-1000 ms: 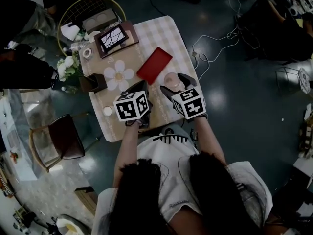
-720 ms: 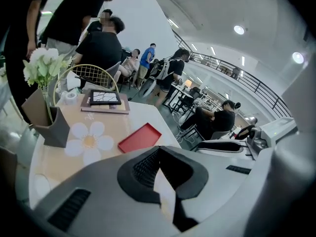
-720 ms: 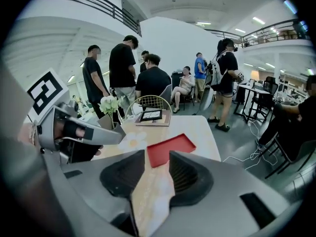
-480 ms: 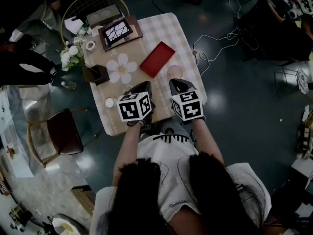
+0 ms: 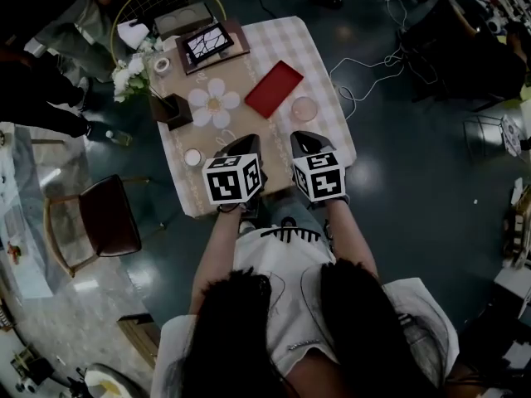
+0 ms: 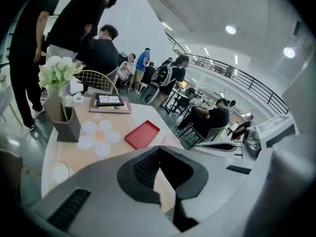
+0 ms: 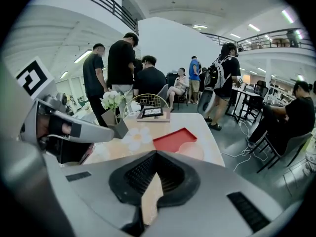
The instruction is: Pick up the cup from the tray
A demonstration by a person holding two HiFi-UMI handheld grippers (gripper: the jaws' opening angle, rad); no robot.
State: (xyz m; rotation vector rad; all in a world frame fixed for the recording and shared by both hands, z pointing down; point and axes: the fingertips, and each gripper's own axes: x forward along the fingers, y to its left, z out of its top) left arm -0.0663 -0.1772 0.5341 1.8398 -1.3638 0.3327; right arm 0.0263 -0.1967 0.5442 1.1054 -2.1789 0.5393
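While the left gripper and right gripper hang over the near edge of the table at mid-frame in the head view, the pink cup sits just above the right one, clear of its jaws and just beside the lower right edge of the red tray. The right jaws have just closed, tips together on nothing. The left jaws also meet with nothing between them.

Tray is showing plain red, cup is looking pale pink. Tablecloth is showing a tan middle with pale checked edges. Flower-shaped mat is showing white petals, yellow centre; bouquet is showing white.
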